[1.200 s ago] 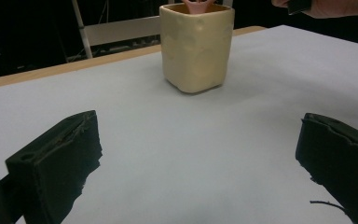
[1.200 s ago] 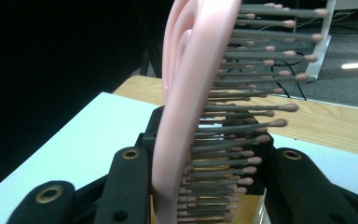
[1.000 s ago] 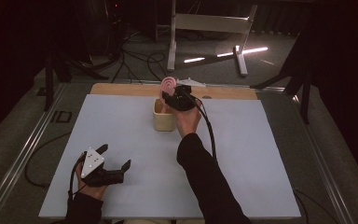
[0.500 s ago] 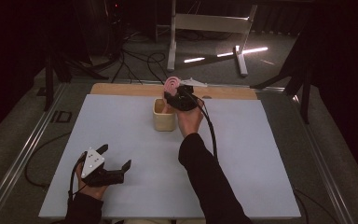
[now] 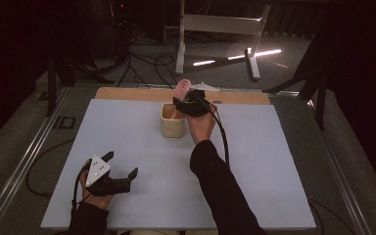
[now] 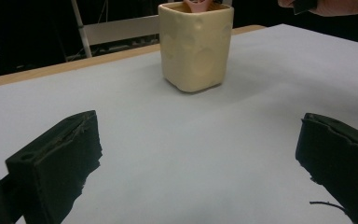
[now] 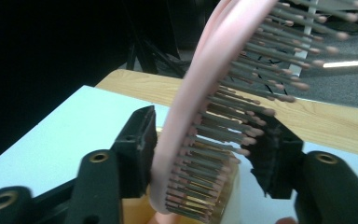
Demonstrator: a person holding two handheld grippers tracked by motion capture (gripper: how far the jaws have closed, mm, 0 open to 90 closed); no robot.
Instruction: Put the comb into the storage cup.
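Our right gripper (image 7: pixel 205 154) has just been opening, freeing the pink hairbrush (image 7: pixel 214 93) between its jaws in the cream cup (image 5: pixel 173 122) at the table's far middle. The brush may lean and tip out. Our left gripper (image 5: pixel 120 169) idles open, near left.

— What do we see beyond the claw?

— A pale blue-white table top (image 5: pixel 127 127) with a wooden strip (image 5: pixel 127 93) along its far edge. Past that we find grey floor (image 5: pixel 293 68), black cables (image 5: pixel 147 61) and a white metal stand (image 5: pixel 220 24).

— And the light?

— We see bright streaks (image 5: pixel 235 56) on the floor; the rest of the room is dark.
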